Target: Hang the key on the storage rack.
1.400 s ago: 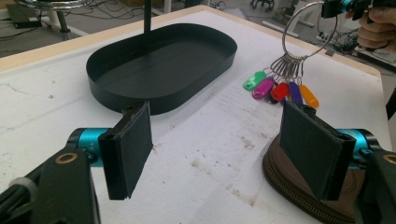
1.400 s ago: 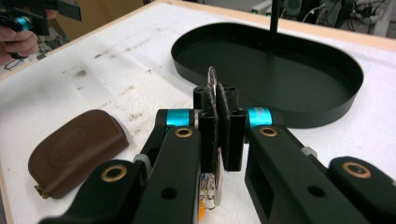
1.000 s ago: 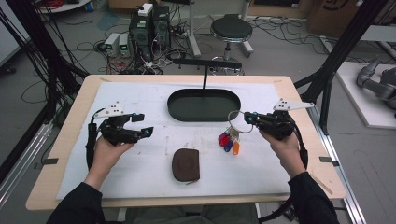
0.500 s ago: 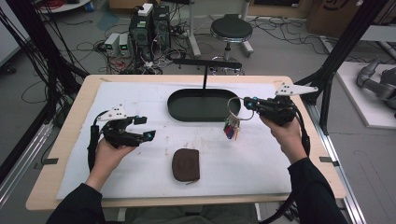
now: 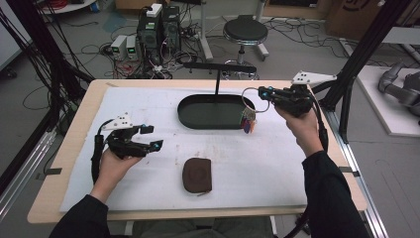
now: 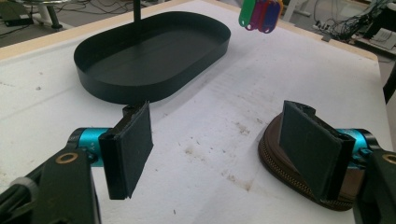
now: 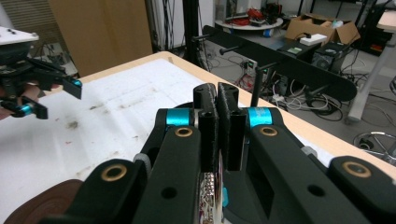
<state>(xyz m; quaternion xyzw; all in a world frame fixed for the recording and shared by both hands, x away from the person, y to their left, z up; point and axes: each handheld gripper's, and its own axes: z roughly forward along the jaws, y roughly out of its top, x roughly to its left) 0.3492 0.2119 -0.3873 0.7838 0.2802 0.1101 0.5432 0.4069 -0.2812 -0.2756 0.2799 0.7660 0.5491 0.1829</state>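
Left gripper [image 5: 148, 138] low over white bench [image 5: 148, 198] cover, fingers [image 6: 133, 149] spread wide, nothing between them. Left gripper view: brown zip pouch [image 6: 299, 179] partly behind right-hand finger; black oval tray [image 6: 154, 56] beyond fingertips.

Right gripper [image 5: 265, 94] raised near tray's right end, fingers [image 7: 208, 128] pressed together on key ring [image 5: 250, 99]. High view: coloured key tags [image 5: 246, 124] hang below fingers; right gripper view hides them, showing only metal just under fingers.

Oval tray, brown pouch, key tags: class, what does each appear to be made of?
Oval tray: probably thin metal, matte black; crisp, even wall. Brown pouch: likely leather or imitation; dull brown surface, zipper along its edge. Key tags: plastic, glossy bright colours, hanging from a thin metal ring.
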